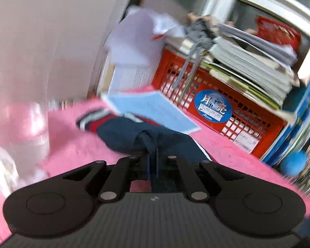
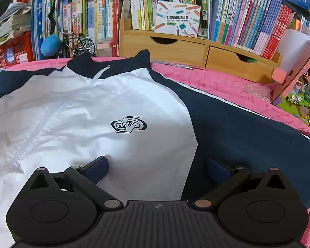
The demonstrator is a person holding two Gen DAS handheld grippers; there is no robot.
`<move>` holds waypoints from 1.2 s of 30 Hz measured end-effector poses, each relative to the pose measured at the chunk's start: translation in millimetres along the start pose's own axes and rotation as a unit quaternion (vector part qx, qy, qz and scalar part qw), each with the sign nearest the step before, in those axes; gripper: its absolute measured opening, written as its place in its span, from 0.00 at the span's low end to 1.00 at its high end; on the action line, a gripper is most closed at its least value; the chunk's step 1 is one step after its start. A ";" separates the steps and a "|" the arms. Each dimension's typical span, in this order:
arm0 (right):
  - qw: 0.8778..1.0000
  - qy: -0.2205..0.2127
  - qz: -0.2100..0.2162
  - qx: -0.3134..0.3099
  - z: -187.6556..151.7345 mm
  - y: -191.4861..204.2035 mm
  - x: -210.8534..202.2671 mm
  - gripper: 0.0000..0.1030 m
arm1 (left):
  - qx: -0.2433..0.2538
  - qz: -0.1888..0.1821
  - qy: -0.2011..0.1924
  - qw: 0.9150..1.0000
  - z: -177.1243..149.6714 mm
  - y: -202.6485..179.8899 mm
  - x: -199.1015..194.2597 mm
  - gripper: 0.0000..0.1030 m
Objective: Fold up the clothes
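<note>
**Two claws at one jacket, one clamped and one spread**

One white and navy jacket (image 2: 117, 111) lies spread, front up, over the pink cover (image 2: 227, 84) in front of the bookshelf (image 2: 175, 4). The red crate (image 1: 217, 101) stands at the cover's far edge under stacked papers. The left claw (image 1: 153, 159) is pinched together on a navy sleeve (image 1: 134, 134), its view blurred. The right claw (image 2: 157, 169) stands wide apart, low over the jacket's chest and navy side.
</note>
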State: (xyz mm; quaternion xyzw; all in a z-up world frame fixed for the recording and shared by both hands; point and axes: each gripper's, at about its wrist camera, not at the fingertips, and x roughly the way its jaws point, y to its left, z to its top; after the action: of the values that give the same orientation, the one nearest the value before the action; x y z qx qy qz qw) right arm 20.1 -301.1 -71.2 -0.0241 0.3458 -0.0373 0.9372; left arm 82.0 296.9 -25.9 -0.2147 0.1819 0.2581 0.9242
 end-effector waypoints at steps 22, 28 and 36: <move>0.998 -0.030 0.049 -0.024 44.8 6.6 6.4 0.65 | 0.185 0.049 -0.036 0.981 -1.4 -61.4 -59.3 0.22; 0.995 -0.026 0.094 -0.019 83.1 32.1 45.1 0.49 | 0.291 -0.192 0.000 0.937 -35.6 -149.1 -103.5 0.26; 0.995 -0.006 0.085 -0.043 107.3 57.6 111.5 0.39 | 0.383 -0.284 0.147 0.867 -121.7 -268.2 -38.2 0.26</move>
State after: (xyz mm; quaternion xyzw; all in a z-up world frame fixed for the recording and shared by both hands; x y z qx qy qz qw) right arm 177.4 -251.3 -65.9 -0.0353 0.3424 0.0578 0.9371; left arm 172.8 14.1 -30.0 0.0788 0.3313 -0.1399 0.9298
